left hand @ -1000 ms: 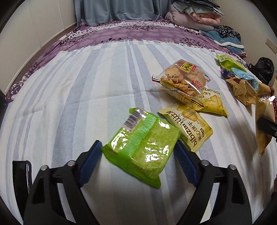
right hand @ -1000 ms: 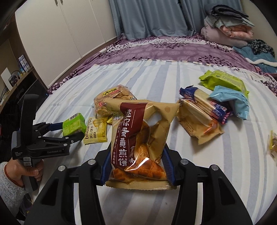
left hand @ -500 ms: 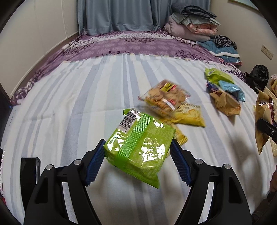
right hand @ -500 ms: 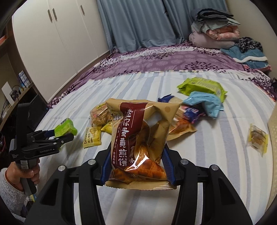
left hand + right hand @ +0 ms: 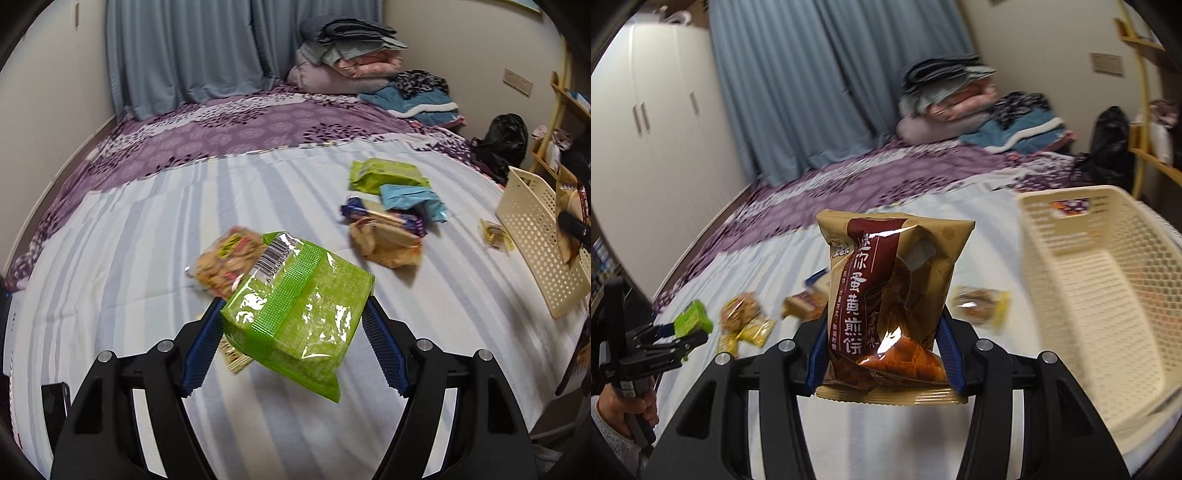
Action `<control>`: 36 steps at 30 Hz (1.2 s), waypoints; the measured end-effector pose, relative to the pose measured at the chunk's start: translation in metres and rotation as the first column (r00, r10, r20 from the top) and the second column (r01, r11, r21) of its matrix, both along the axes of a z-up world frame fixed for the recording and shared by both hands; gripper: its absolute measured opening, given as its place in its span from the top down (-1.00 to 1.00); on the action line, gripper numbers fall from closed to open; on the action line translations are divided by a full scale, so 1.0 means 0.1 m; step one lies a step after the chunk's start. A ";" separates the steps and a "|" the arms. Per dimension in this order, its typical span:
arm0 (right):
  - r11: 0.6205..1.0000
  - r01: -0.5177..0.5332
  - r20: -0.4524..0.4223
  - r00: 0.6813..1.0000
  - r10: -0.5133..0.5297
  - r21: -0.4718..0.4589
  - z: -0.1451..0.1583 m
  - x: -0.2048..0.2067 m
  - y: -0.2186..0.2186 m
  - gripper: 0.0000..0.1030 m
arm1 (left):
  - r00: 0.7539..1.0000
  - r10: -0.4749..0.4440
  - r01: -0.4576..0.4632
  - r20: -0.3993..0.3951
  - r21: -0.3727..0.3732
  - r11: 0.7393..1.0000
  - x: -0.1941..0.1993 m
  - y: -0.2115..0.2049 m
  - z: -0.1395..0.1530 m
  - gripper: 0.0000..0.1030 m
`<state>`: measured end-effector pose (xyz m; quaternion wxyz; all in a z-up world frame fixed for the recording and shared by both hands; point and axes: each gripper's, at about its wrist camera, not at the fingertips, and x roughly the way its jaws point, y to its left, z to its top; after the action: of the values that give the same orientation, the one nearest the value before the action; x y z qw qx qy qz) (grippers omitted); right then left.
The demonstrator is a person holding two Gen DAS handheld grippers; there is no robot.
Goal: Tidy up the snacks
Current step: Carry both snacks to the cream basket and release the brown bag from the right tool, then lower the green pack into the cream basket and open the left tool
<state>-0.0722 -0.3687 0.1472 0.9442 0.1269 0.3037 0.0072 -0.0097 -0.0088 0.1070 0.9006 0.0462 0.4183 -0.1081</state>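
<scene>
Grip first: your left gripper [image 5: 291,328] clamps the green snack pack [image 5: 295,314] clear above the striped bedspread [image 5: 129,258]; your right gripper [image 5: 882,354] pinches the brown biscuit bag [image 5: 886,302] upright, beside the cream basket [image 5: 1108,280].

Basket [image 5: 1115,295] blurred, cut off at right edge.
</scene>
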 end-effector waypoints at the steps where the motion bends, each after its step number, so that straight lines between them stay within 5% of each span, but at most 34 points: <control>1: 0.999 0.035 0.008 0.999 -0.035 -0.011 0.02 -0.04 -0.13 0.02 | 1.000 -0.013 0.013 0.001 -0.001 1.000 0.00 -0.08 0.02 -0.48; 12: 0.959 0.280 -0.009 0.960 -0.280 -0.044 -0.09 -0.33 -1.01 -0.02 | 0.990 -0.143 0.143 0.012 0.004 0.990 -0.01 -0.77 0.16 -0.48; 15: 0.939 0.340 -0.004 0.940 -0.341 -0.057 -0.12 -0.39 -1.14 -0.54 | 0.984 -0.177 0.177 0.005 0.001 0.984 -0.01 -0.95 0.18 -0.48; 23: 0.913 0.405 0.035 0.914 -0.403 -0.051 -0.18 -0.59 -1.41 -0.57 | 0.963 -0.268 0.268 0.018 0.002 0.963 0.03 -1.49 0.30 -0.48; 29: 0.899 0.436 0.067 0.899 -0.433 -0.043 -0.18 -0.73 -1.52 -0.57 | 0.927 -0.375 0.375 0.030 -0.013 0.927 0.02 -2.07 0.43 -0.48; 36: 0.883 0.468 0.073 0.883 -0.465 -0.038 -0.20 -0.89 -1.67 -0.57 | 0.850 -0.526 0.527 0.036 -0.030 0.849 -0.02 -2.91 0.51 -0.48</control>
<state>-0.1608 -0.5356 0.1274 0.9304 0.1701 0.2349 -0.2243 -0.0116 -0.3003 0.1576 0.8428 0.1429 0.3754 -0.3582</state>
